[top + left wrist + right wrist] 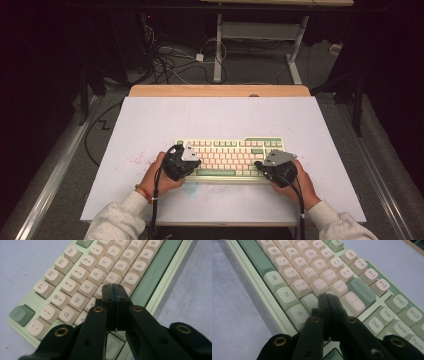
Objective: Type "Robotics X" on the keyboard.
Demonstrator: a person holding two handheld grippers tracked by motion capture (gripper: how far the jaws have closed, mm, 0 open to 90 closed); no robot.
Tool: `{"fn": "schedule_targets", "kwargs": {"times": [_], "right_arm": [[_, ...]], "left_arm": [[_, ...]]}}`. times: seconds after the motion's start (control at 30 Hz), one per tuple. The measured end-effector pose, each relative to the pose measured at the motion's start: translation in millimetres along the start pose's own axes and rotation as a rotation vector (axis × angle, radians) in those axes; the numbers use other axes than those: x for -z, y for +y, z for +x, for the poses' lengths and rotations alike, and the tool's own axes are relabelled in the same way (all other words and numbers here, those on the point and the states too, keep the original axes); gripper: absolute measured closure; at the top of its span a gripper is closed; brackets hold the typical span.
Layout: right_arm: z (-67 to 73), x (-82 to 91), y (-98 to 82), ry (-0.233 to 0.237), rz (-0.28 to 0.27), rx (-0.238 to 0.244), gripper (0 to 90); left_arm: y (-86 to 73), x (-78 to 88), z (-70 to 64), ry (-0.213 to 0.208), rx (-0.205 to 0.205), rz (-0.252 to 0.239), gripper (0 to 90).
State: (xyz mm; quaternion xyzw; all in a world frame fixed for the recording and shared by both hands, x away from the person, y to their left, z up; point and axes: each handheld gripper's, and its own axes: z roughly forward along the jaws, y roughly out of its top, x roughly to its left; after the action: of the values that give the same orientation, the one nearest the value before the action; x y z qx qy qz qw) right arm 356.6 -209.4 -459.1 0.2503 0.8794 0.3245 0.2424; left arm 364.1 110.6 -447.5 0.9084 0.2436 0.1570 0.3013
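Typing step, I judge: mechanical keyboard (231, 159) mid-table, my left gripper (115, 288) jaws together over its C key, right gripper (328, 298) jaws together above its Shift; next needs a straight downward press.

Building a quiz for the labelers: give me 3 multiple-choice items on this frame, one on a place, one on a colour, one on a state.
1. Where does the keyboard lie on the table?
A. at the far edge
B. in the near half, in front of the person
C. hanging off the left side

2. What colour is the Esc key?
A. green
B. red
C. black

3. How do the jaws of the left hand-held gripper stand?
A. wide open
B. shut on a pen
C. shut, with nothing between them

Key: 1 B, the high view shows it near both hands. 2 A, the left gripper view shows a green cap. 3 C, the jaws meet above the keys.
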Motion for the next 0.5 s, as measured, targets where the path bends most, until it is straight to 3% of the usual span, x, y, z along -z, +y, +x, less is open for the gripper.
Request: {"fn": "schedule_targets", "kwargs": {"times": [0.5], "right_arm": [[-0.1,0.1,0.0,0.0,0.001,0.004,90.0]], "left_arm": [[2.1,-4.7,-0.2,0.002,-0.005,0.013,86.1]]}}
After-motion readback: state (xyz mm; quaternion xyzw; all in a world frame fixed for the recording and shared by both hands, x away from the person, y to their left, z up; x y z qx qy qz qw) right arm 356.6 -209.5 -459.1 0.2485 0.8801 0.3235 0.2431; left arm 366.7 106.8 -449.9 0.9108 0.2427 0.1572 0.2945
